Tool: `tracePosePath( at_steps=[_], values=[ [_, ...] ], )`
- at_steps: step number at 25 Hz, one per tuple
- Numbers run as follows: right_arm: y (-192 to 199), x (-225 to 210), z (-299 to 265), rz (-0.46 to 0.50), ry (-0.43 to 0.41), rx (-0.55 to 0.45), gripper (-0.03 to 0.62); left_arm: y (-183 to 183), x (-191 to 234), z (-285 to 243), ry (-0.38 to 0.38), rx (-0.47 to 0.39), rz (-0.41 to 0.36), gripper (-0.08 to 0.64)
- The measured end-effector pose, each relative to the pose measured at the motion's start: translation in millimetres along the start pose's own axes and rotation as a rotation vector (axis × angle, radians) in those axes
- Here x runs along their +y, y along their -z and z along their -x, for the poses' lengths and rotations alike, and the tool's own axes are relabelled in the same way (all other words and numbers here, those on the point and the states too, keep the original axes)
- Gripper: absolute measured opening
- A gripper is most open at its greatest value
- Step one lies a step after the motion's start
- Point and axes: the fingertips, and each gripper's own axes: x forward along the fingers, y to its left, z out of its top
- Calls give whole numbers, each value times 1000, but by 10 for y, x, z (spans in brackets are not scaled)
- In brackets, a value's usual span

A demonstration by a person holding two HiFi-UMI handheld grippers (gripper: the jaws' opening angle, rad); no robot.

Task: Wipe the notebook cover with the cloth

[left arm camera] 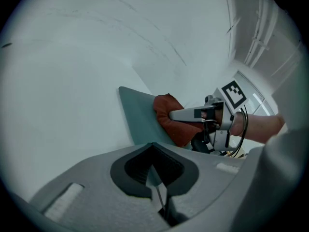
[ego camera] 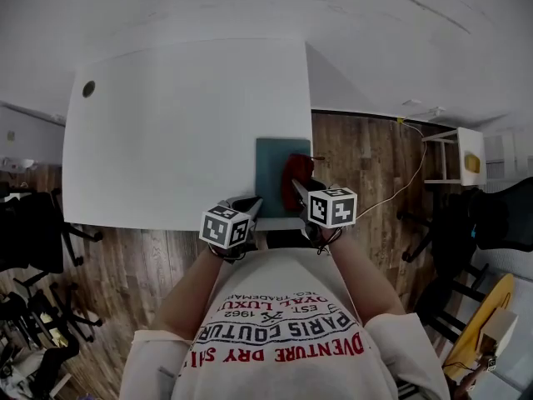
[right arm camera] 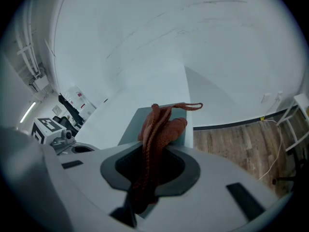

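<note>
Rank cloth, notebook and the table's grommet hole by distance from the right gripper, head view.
1. cloth: clamped in the right gripper.
2. notebook: under the cloth, at the near right of the table.
3. grommet hole: far-left corner.

The head view looks steeply down from above. The gripper views sit low and close — left one faces right, right one faces far. All share the notebook (ego camera: 271,177) and cloth (ego camera: 298,172).
</note>
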Motion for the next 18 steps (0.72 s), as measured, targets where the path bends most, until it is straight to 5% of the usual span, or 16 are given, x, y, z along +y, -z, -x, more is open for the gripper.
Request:
tracePosePath(
  at_steps=[12,18],
  values=[
    [120,-515,425,-47,151,-4,79,4,-4,-14,-4,-2,-3,9],
    [59,-307,581,9,154,-16,77,2,-25,-26,-4,0,0,9]
  ],
)
